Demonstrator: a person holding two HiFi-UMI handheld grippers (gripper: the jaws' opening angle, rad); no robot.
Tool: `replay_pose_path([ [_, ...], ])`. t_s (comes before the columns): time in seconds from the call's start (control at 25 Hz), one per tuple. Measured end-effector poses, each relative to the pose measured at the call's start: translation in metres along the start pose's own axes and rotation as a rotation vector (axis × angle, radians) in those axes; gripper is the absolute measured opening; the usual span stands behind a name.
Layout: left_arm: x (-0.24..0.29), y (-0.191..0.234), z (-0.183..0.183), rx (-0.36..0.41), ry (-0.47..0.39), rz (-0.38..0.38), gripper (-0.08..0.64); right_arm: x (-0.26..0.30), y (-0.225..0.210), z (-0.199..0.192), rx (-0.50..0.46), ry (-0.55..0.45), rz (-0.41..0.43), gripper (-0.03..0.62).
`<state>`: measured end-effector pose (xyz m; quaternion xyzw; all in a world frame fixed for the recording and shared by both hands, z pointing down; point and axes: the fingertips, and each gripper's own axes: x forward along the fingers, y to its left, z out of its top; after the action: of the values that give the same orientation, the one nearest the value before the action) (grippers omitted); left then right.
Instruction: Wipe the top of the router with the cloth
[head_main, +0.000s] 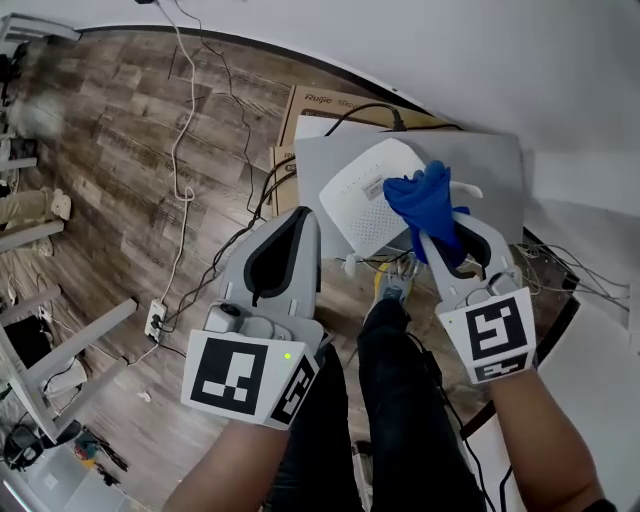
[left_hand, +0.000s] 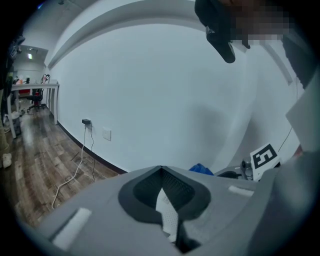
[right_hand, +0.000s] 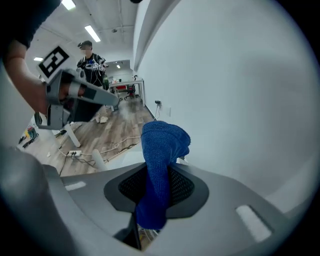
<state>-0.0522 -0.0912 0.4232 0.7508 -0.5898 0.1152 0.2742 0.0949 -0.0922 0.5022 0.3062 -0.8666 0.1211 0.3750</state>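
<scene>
The white router (head_main: 368, 200) lies on a grey board (head_main: 485, 160) against the wall. My right gripper (head_main: 436, 238) is shut on a blue cloth (head_main: 425, 198). The bunched cloth (right_hand: 162, 145) sticks out past the jaw tips and rests on the router's right part. My left gripper (head_main: 306, 215) is shut and hovers at the router's left corner. In the left gripper view the jaw tips (left_hand: 161, 170) meet. A strip of the router's white perforated surface (left_hand: 167, 212) shows in the slit below them; whether they pinch it is unclear.
Cardboard boxes (head_main: 320, 100) lie behind the board. Cables trail over the wood floor to a power strip (head_main: 155, 318). More wires (head_main: 580, 275) hang at the right. The wall is close behind the router. A person (right_hand: 90, 62) stands far back in the room.
</scene>
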Motion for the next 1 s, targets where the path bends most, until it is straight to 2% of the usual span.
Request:
replay_pose_path([
  [0.24,0.025,-0.010,0.002,0.000,0.000,-0.028,0.000,0.029,-0.029,-0.032,-0.008,0.046,-0.016,0.115],
  [0.52,0.056,-0.050,0.004,0.009,0.022,-0.086,0.000,0.016,-0.053,-0.062,0.042,0.070,-0.031,0.115],
  [0.76,0.077,-0.088,0.023,0.039,0.024,-0.127,0.000,-0.021,-0.061,-0.049,0.051,0.021,-0.019,0.115],
  [1.0,0.092,-0.119,0.043,0.065,0.017,-0.155,0.000,-0.063,-0.088,-0.022,0.131,-0.052,-0.062,0.115],
])
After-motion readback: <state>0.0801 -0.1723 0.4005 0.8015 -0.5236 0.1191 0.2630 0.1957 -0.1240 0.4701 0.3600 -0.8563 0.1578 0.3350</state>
